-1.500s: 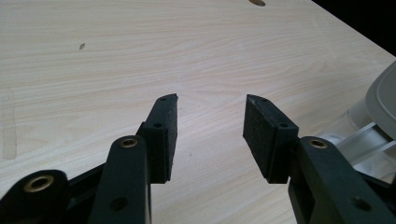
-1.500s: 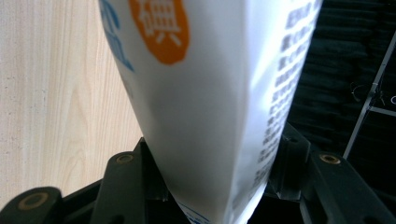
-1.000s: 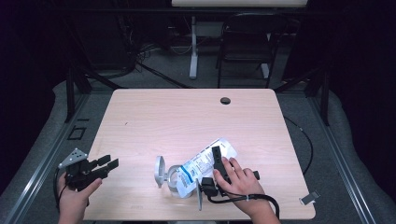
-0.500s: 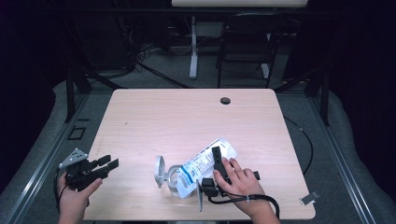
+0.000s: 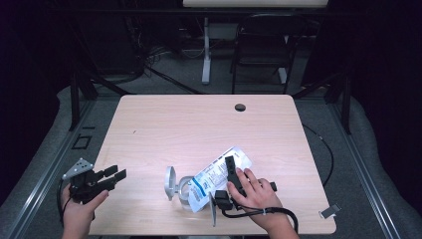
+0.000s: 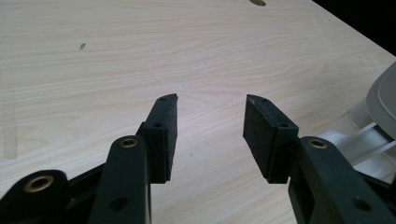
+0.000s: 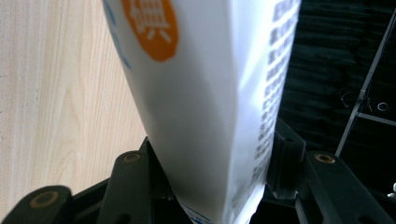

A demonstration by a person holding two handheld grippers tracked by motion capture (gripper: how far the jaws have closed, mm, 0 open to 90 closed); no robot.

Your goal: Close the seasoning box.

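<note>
Gripping the white pouch [image 5: 219,174] near its lower end, your right gripper [image 5: 230,179] has the pouch wedged between its jaws, as the right gripper view [image 7: 205,116] shows with the printed white pouch rising straight up out of them. The jaws have just been closing a little on it, so the hold looks secure. The pouch lies slanted on the bench [image 5: 199,124] near your side, its lower end over the mouth of a clear jar [image 5: 185,191] whose grey lid [image 5: 170,180] stands flipped open beside it. Your left gripper [image 5: 112,175] rests released over the bench's left edge, jaws wide apart with nothing between them; in its own view the jar [image 6: 373,126] sits off to the right. Judging from this, the jar is opened and the pouch is picked up and brought to it. What seems left is emptying or fitting the pouch into the jar, then shutting the lid, probably with the left gripper steadying the jar.
</note>
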